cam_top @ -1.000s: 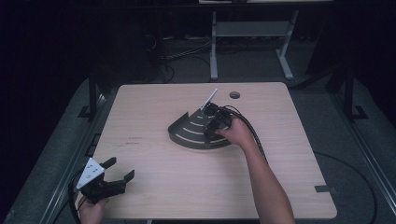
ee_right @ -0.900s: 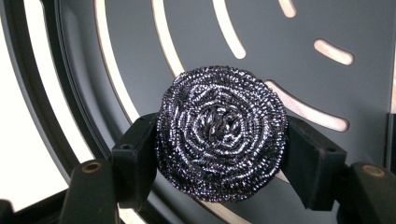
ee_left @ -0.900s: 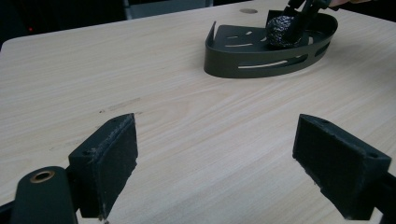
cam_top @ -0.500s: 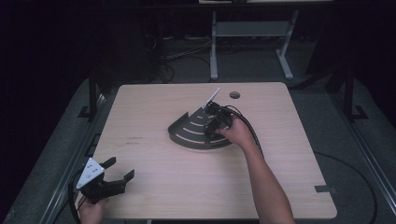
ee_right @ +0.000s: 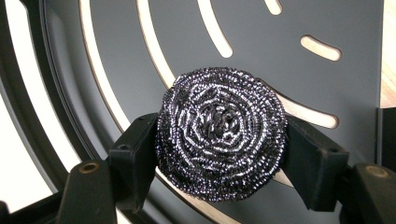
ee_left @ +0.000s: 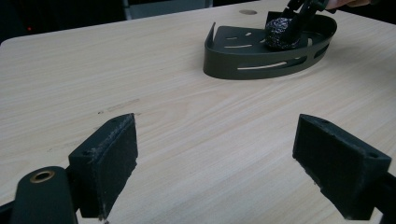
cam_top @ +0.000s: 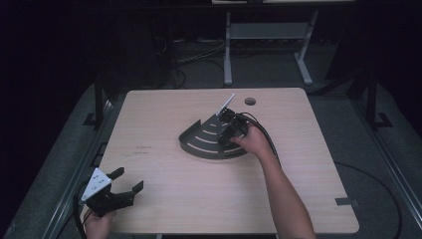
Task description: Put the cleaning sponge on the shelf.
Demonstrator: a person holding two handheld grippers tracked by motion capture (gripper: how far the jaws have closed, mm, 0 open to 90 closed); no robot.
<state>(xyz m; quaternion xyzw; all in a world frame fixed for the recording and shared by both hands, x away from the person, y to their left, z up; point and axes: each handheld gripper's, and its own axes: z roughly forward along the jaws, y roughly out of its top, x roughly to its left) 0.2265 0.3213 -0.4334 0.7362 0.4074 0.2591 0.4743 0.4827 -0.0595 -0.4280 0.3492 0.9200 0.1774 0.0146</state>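
right tongs (ee_right: 219, 154) pinch the steel scourer (ee_right: 220, 140) just over the floor of the dark slotted tray (cam_top: 204, 139) at mid-counter (cam_top: 164, 199), placement apparently near done with release outstanding, while left tongs (cam_top: 130, 182) idle spread near the front-left corner.

No writing, brand, number or sign can be read anywhere here. On the near left part of the table (cam_top: 164, 199) there is a faint dark mark (cam_top: 141, 150) that could be print or a scuff, but it is too small and blurred to make out. The dark slotted tray (cam_top: 206, 139) near the middle and the steel scrubber (ee_right: 220, 131) carry no lettering that I can see.
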